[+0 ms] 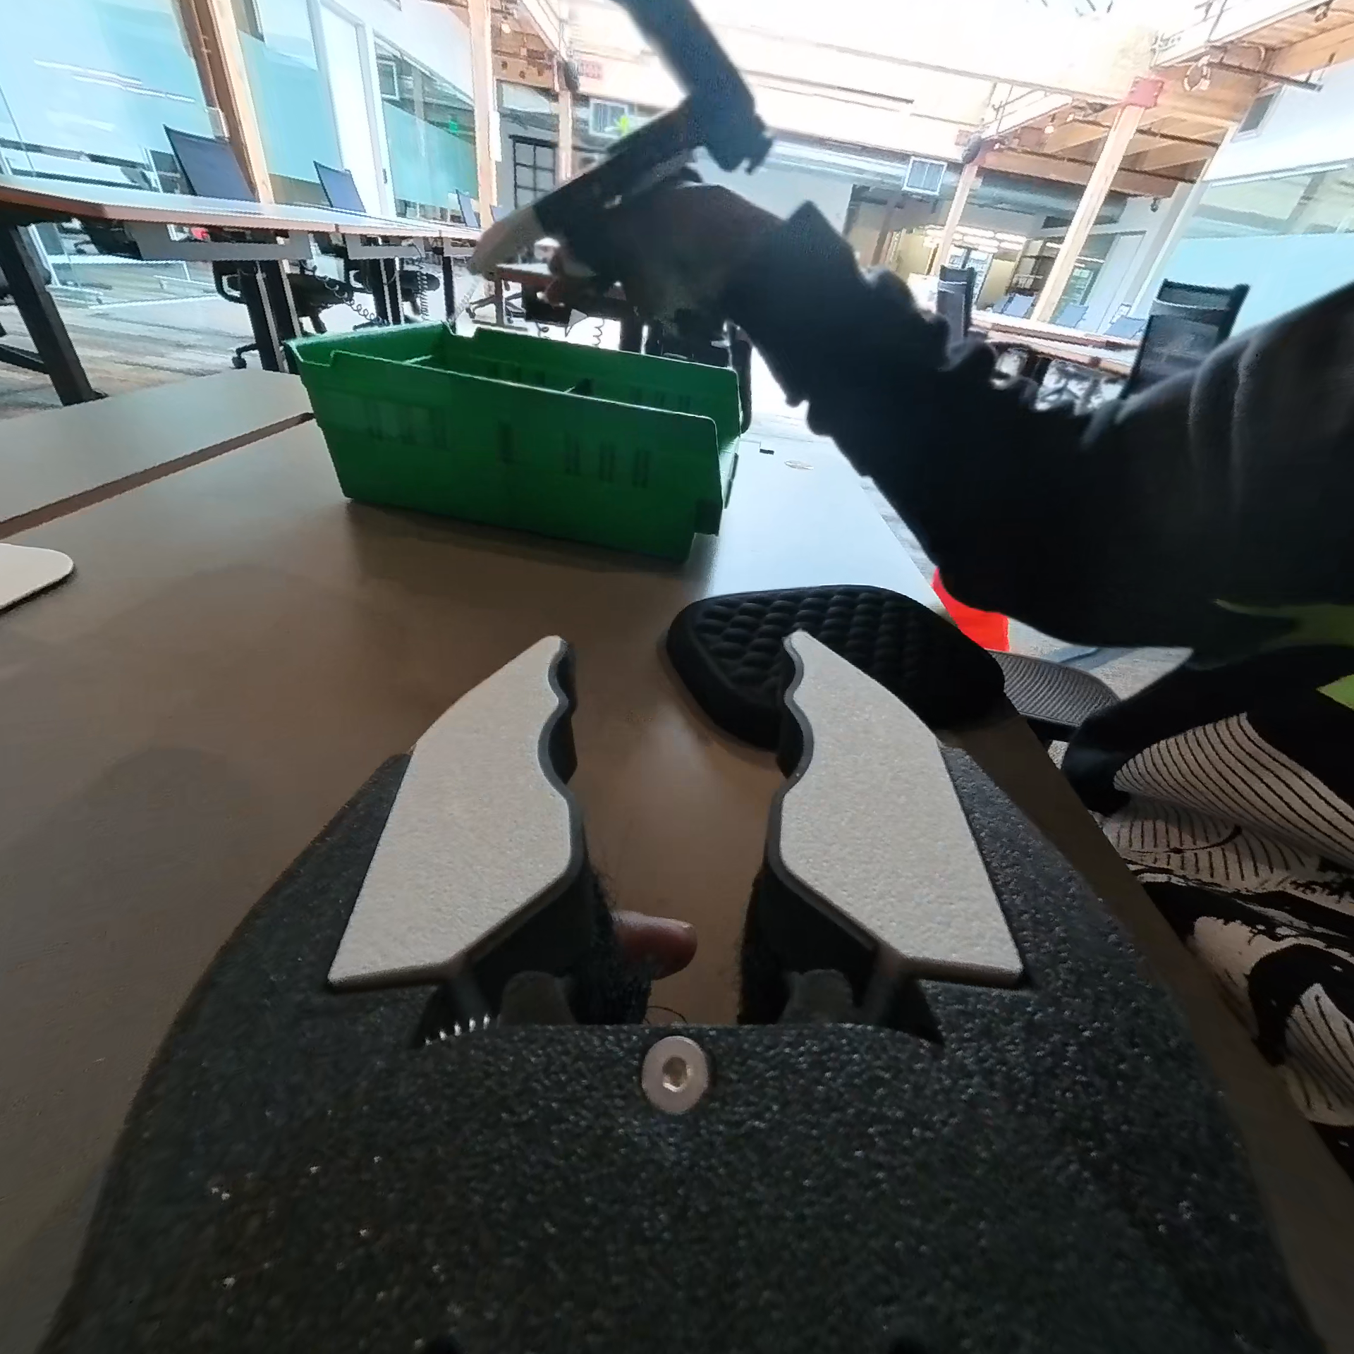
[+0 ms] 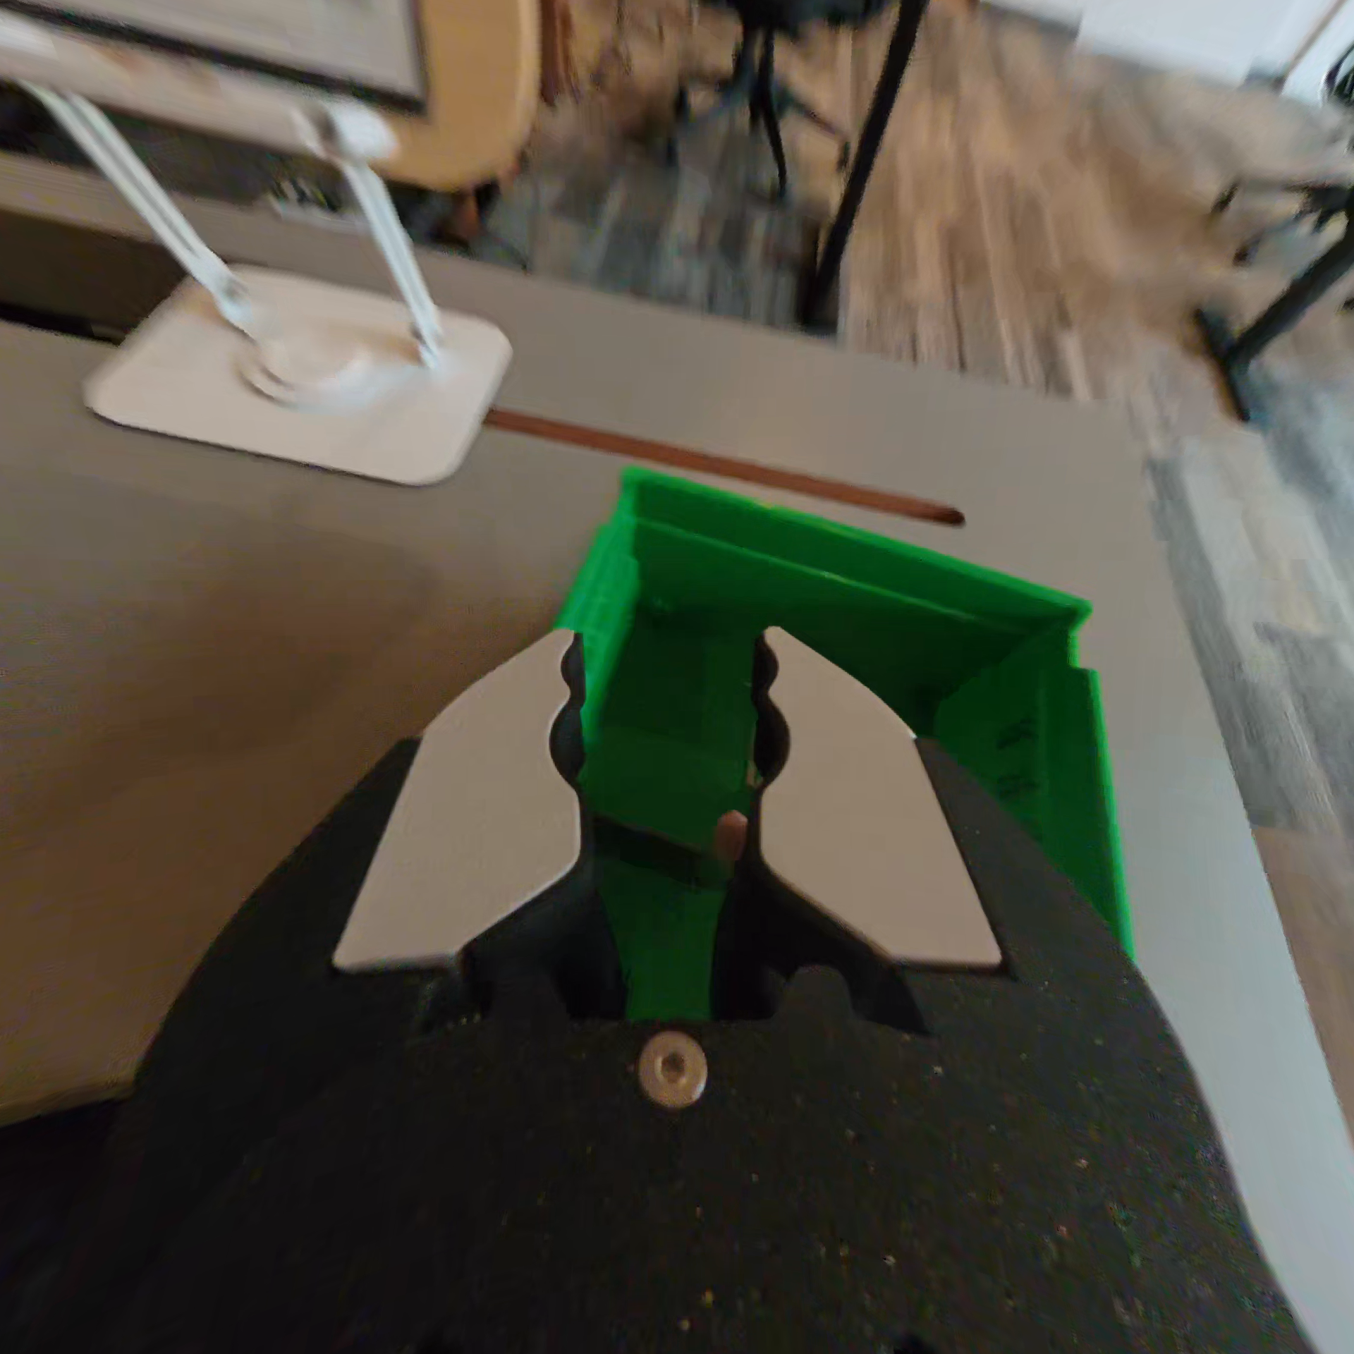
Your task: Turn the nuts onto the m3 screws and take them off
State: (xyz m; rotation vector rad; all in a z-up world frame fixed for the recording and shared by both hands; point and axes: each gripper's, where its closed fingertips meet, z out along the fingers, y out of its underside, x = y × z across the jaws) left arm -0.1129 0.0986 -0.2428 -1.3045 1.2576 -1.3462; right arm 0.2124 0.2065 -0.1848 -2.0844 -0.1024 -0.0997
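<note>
Where two grippers part, one green bin [image 1: 513,432].

Open worktop [image 1: 293,659] lies bare between the near edge and the green bin [image 1: 527,454]. A black pad [image 1: 879,645] blocks the right edge; a lamp base [image 2: 308,381] occupies the left side.

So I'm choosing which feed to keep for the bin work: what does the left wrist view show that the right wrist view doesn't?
Only the left wrist view: the left claw open over bare table, a black textured pad, the person's dark sleeve and the right claw's body raised above the bin.

Only the right wrist view: the right claw open above the bin's inside, and a white stand with metal arms.

Both: the green bin and the brown table.
</note>
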